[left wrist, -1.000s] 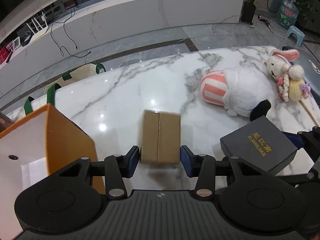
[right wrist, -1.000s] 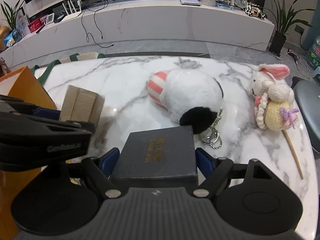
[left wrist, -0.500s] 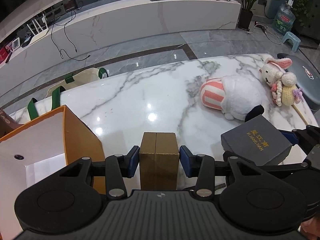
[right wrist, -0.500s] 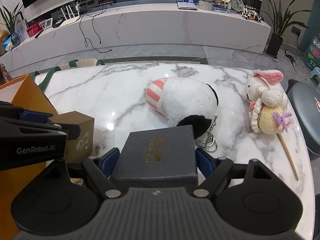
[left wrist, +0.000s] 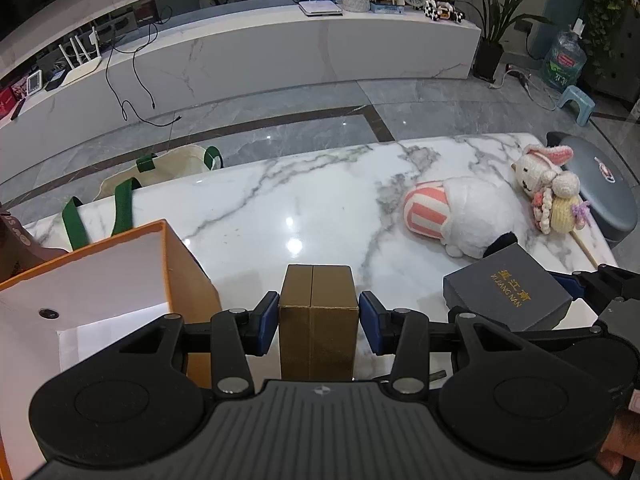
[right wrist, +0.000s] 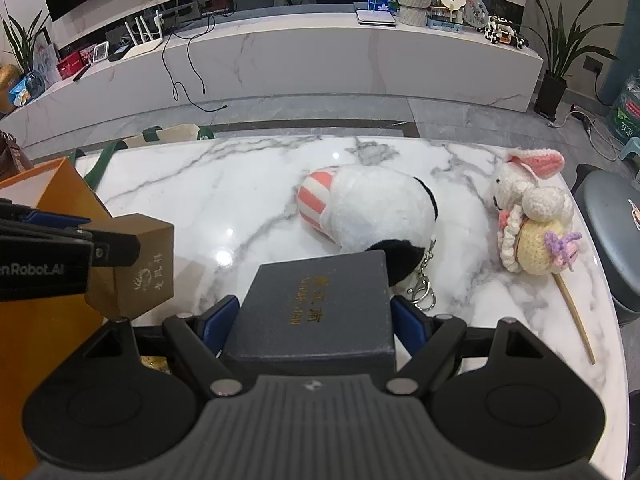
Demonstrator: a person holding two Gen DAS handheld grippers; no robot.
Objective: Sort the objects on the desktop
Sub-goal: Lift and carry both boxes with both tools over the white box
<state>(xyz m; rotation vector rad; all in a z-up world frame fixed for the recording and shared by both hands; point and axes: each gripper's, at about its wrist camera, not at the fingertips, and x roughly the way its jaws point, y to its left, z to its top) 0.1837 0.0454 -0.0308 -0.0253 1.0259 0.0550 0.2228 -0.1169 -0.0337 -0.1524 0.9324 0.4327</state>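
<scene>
My left gripper [left wrist: 319,320] is shut on a brown cardboard box [left wrist: 318,312], held off the white marble table [left wrist: 280,200] right beside the open orange paper bag [left wrist: 100,280]. In the right wrist view the same brown box [right wrist: 140,268] hangs at the left, next to the orange bag [right wrist: 48,200]. My right gripper [right wrist: 316,326] is shut on a dark grey gift box [right wrist: 316,304] with gold lettering, its blue pads pressed on both sides. That grey box [left wrist: 506,294] shows low right in the left wrist view.
A white plush with a pink-striped end [right wrist: 368,208] and a keyring [right wrist: 422,294] lies mid-table. A crochet bunny [right wrist: 532,220] on a wooden stick [right wrist: 576,320] lies at the right, beside a grey seat [right wrist: 612,232]. A canvas tote with green handles [left wrist: 160,172] hangs off the far left edge.
The left gripper has risen with the brown box and drawn closer to the orange bag; the box now stands more upright in its jaws. The right gripper and grey box have stayed put.
</scene>
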